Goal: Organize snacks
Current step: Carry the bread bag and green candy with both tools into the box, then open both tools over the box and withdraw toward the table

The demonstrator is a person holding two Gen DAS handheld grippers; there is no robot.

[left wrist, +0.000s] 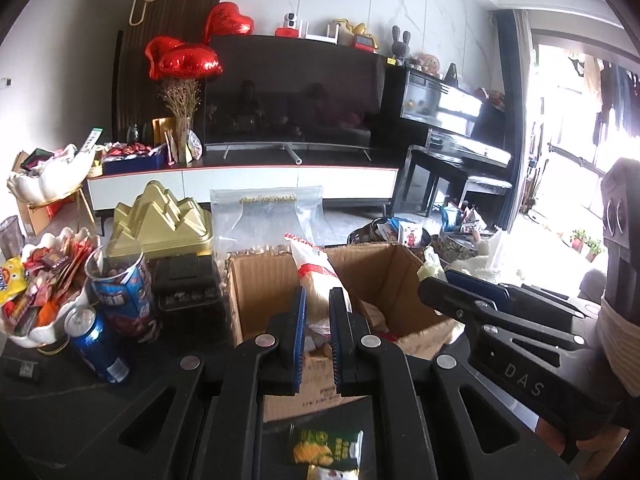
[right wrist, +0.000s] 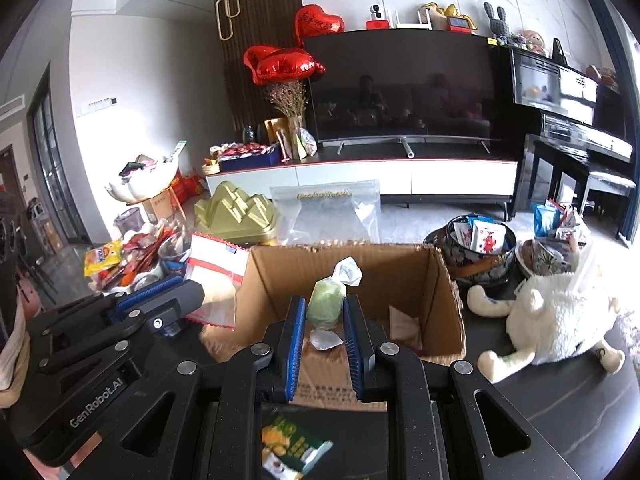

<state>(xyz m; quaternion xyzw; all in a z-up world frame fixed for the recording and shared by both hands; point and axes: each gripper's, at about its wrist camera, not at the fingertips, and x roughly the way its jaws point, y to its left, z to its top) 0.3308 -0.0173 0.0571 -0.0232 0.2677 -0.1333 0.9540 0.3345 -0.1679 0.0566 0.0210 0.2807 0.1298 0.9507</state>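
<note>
- Between the blue pads of the left claw [left wrist: 316, 312]: a white snack bag with red trim [left wrist: 314, 276], clamped tight and carried upright over the cardboard box [left wrist: 400, 276], probably so it can go in end first.
- Between the pads of the right claw [right wrist: 325, 312]: a small pale green wrapped snack [right wrist: 326, 300], pinched at its sides with the twisted clear top poking up; held above the same box, likely for a drop beside the white bag.
- Just beyond both claws: open box, flaps up, a few wrappers already lying at the bottom, so apparently serving as the collecting bin.
- Below, on the dark table [right wrist: 560, 400]: a green chip packet [left wrist: 326, 446] lying flat in front of the box, not yet gathered.
- Further left: a blue drink can [left wrist: 96, 344], a clear cup with blue label [left wrist: 120, 280] and a white dish heaped with red and yellow packets [left wrist: 36, 292], all still loose.
- Further right: a patterned bowl of sachets [right wrist: 480, 256] and a white plush toy [right wrist: 556, 320], well apart from the box.
</note>
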